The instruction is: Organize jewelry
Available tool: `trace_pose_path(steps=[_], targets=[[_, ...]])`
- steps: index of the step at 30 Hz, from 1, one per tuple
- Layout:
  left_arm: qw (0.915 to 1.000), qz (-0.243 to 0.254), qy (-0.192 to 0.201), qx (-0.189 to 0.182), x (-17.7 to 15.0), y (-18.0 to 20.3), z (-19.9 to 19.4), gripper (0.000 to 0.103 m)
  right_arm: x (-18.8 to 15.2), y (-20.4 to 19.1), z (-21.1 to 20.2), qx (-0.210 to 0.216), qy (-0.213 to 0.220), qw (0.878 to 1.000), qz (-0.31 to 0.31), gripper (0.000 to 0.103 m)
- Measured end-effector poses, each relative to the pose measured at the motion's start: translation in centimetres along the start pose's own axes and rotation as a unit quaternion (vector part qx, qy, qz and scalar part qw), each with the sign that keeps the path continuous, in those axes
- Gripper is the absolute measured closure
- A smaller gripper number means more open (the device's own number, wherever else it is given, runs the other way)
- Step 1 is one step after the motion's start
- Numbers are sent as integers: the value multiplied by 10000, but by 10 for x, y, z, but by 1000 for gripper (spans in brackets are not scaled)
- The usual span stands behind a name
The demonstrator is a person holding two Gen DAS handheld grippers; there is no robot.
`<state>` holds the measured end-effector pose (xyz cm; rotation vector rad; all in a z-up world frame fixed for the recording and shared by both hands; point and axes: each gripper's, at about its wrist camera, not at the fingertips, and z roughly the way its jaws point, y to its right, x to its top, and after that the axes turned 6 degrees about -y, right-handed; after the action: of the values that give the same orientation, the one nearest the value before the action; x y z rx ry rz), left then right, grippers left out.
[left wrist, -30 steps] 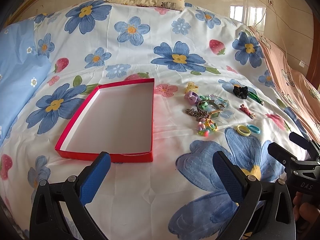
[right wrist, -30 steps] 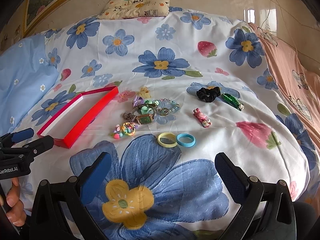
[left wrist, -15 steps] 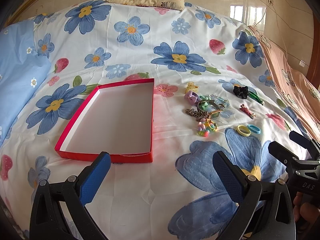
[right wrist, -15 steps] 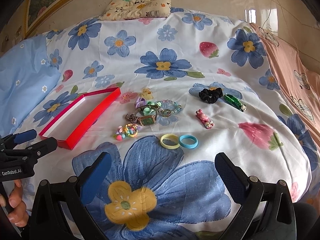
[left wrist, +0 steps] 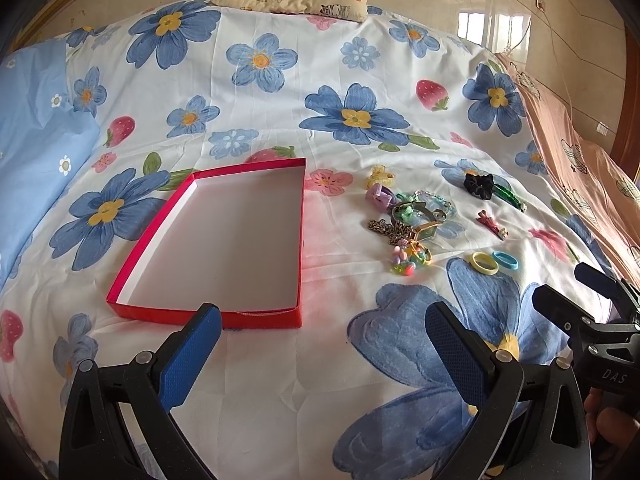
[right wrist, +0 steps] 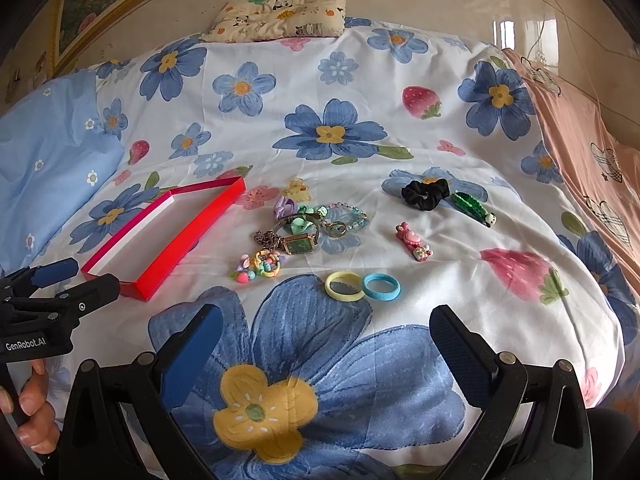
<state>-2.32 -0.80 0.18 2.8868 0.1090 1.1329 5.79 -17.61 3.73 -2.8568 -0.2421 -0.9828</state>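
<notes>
An empty red box (left wrist: 224, 312) with a white inside lies on the flowered bedsheet; it also shows in the right wrist view (right wrist: 188, 232). Right of it lies jewelry: a watch (right wrist: 300, 245), a chain (right wrist: 266, 238), a bead bracelet (right wrist: 260, 266), a yellow ring (right wrist: 344, 286), a blue ring (right wrist: 381, 287), a pink clip (right wrist: 412, 240), a black scrunchie (right wrist: 424, 194) and a green clip (right wrist: 474, 208). My left gripper (left wrist: 322, 350) is open and empty, just in front of the box. My right gripper (right wrist: 326, 352) is open and empty, in front of the rings.
A panda-print pillow (right wrist: 280, 14) lies at the far end of the bed. A light blue cover (right wrist: 44, 152) is on the left and a pink cover (right wrist: 580, 140) on the right. The bed's front edge is under both grippers.
The right wrist view has shifted slightly: the jewelry sits a little farther right and lower than one second ago. The left gripper has not visibly moved. Both stay open.
</notes>
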Motion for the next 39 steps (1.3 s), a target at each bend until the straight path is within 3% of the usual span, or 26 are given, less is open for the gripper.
trace_pose_path(steps=[9, 21, 27, 33, 39], targets=[[9999, 40, -90, -24, 4, 2, 6, 1, 2, 2, 2, 75, -21, 10000, 46, 0], [9989, 217, -312, -276, 36, 6, 35, 1, 12, 24, 13, 266, -122, 9992, 280, 1], [9976, 390, -448, -344, 49, 15, 55, 8, 21, 37, 26, 284, -315, 9983, 399, 8], [9954, 480, -689, -463, 62, 21, 80, 23, 25, 51, 44, 330, -587, 9961, 567, 33], [9926, 534, -924, -585, 72, 28, 107, 28, 28, 63, 62, 363, -864, 9931, 708, 56]])
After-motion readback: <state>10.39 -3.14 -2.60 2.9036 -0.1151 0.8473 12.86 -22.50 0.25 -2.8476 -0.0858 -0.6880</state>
